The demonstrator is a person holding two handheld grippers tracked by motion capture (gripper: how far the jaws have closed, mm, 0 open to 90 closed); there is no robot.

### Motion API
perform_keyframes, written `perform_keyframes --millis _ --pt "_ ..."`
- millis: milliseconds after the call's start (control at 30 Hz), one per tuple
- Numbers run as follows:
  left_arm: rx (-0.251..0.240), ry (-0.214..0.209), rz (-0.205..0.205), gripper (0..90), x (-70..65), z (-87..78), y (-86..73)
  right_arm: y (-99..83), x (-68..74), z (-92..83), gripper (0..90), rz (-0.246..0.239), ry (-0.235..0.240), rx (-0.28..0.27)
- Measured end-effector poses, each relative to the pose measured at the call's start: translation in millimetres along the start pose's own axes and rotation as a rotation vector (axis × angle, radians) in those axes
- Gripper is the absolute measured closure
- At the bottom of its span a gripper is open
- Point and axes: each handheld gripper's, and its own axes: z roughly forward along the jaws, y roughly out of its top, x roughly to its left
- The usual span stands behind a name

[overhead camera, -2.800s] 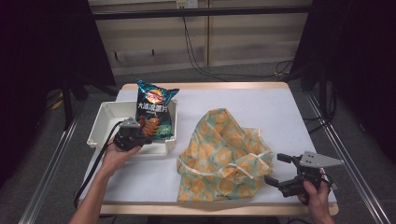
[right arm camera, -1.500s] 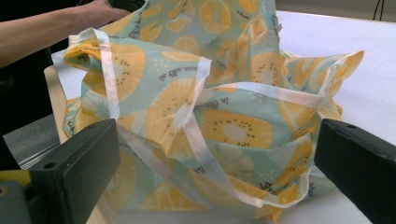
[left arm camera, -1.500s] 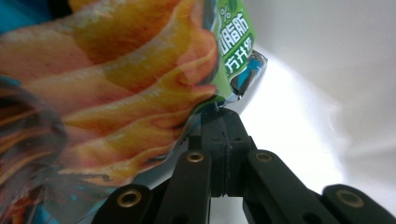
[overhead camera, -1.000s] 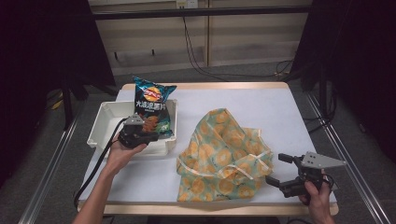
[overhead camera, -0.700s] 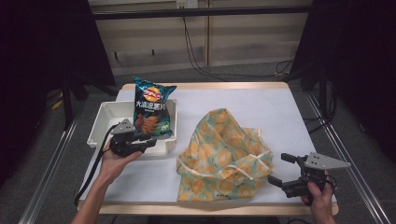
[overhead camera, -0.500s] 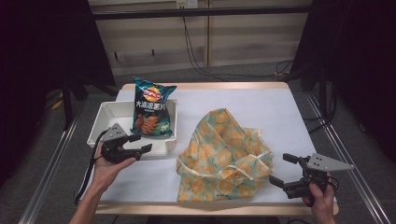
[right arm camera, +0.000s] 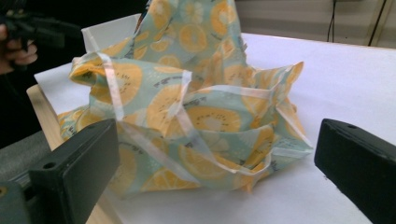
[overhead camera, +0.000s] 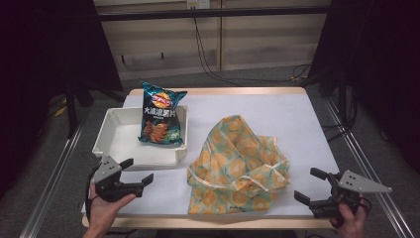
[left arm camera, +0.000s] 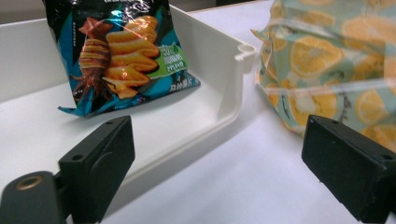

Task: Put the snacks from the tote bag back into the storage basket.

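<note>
Left hand-held gripper (overhead camera: pixel 139 172) near left on table (overhead camera: pixel 297 114), just in front of tray (overhead camera: pixel 111 136); jaws just been opening, now wide, nothing between. Chips bag (overhead camera: pixel 161 119) in tray, leaning on far wall, apparently. Right hand-held gripper (overhead camera: pixel 309 187) near right, jaws wide apart, empty, just beside fruit-print bag (overhead camera: pixel 237 163) crumpled mid-table.

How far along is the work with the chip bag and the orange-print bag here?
Done: the chip bag leans inside the white tray. In hand: nothing; the left tool has just opened its jaws and sits in front of the tray, empty. The right tool is open beside the orange-print bag. Left: likely packing the chips into that bag, which lies crumpled on the table.
</note>
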Motion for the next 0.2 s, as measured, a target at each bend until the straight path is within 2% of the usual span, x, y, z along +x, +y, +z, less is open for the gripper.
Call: perform_keyframes --millis 100,200 --pt "0.008 0.019 -0.013 9.1 -4.2 -1.9 -11.3 -1.3 -2.7 0.6 0.0 0.012 -0.005 -0.004" --pt "0.017 0.027 -0.035 8.4 -1.5 -2.1 -17.7 -3.2 -5.5 2.9 0.0 0.013 -0.002 0.008"
